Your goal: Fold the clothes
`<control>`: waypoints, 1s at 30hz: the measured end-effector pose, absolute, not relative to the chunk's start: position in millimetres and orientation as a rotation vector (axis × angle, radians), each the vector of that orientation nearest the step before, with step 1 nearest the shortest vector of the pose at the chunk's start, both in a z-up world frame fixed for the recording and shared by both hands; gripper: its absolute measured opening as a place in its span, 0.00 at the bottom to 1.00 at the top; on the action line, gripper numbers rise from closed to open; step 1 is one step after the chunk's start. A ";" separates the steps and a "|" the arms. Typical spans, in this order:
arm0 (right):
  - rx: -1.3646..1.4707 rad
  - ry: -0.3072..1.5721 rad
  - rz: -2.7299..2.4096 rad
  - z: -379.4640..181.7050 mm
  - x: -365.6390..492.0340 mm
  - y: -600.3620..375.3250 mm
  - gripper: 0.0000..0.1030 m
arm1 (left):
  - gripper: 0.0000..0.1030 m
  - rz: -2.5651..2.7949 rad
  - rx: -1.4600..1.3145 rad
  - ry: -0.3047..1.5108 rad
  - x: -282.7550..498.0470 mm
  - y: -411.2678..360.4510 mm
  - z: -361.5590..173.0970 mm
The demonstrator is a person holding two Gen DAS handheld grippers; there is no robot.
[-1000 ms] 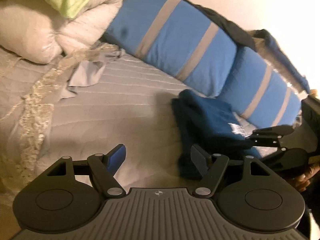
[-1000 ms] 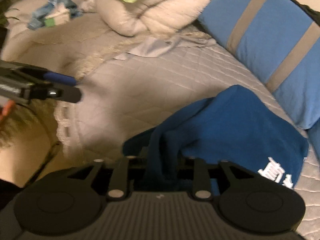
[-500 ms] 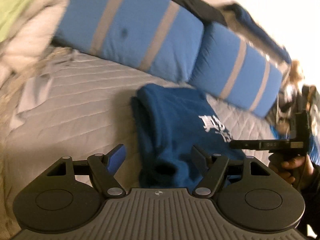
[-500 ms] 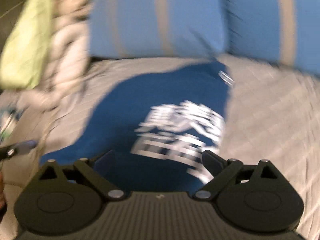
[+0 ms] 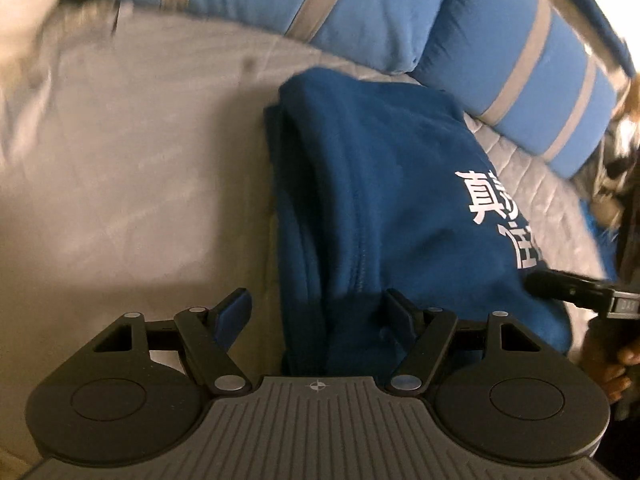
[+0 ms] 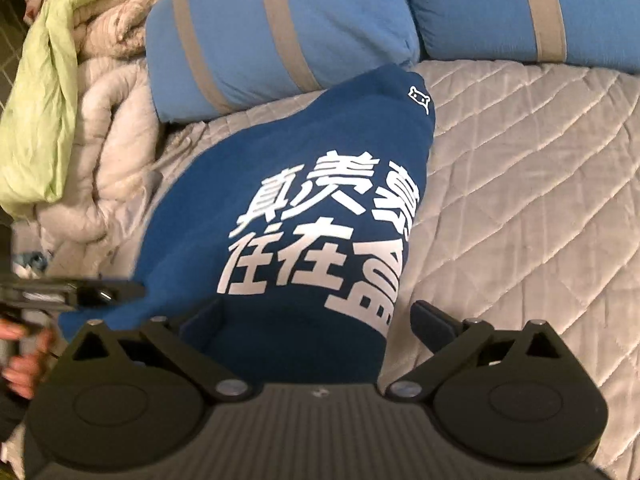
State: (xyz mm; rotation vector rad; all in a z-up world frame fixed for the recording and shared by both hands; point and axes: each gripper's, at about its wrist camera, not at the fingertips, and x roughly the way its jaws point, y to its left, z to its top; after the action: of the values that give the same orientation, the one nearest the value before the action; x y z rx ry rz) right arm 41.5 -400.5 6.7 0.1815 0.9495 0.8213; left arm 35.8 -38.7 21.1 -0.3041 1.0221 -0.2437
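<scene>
Ahead of your right claw [image 6: 320, 320] you have the bed [image 6: 520, 208], covered in a grey quilted spread. The folded blue shirt [image 6: 304, 168] lies directly on it, reaching back between that claw's fingers. Beyond the shirt, two blue pillows [image 6: 280, 28] with grey stripes rest on the bed; far left, a crumpled pale comforter [image 6: 116, 120].

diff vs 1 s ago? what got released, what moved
The right gripper let go of the blue shirt: a second ago it was shut on a fold, and its jaws have just been opening, now wide above the cloth. The left gripper swung over from the bare quilt to the shirt's folded edge, jaws opening slightly. The shirt remains folded beside the striped pillows.
</scene>
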 end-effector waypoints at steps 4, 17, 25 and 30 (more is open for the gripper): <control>0.146 0.879 0.765 14.4 43.8 -401.1 1.00 | 0.80 -0.303 -0.403 1.035 35.0 -19.1 8.8; 0.186 0.830 0.666 15.9 105.4 -383.8 1.00 | 0.79 -0.468 -0.835 1.095 39.2 12.6 -17.5; 0.427 0.912 0.747 -11.2 167.2 -383.2 0.97 | 0.41 -0.469 -0.872 1.124 45.5 15.0 -29.3; 0.547 1.019 0.822 -38.5 195.9 -374.1 0.86 | 0.33 -0.492 -0.880 1.099 43.7 14.5 -34.3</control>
State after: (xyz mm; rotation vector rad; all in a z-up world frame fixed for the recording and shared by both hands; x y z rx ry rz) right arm 195.9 -374.1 -38.5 0.5469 1.0187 0.8221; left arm 43.7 14.5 -34.3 -0.8803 1.0989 -0.4923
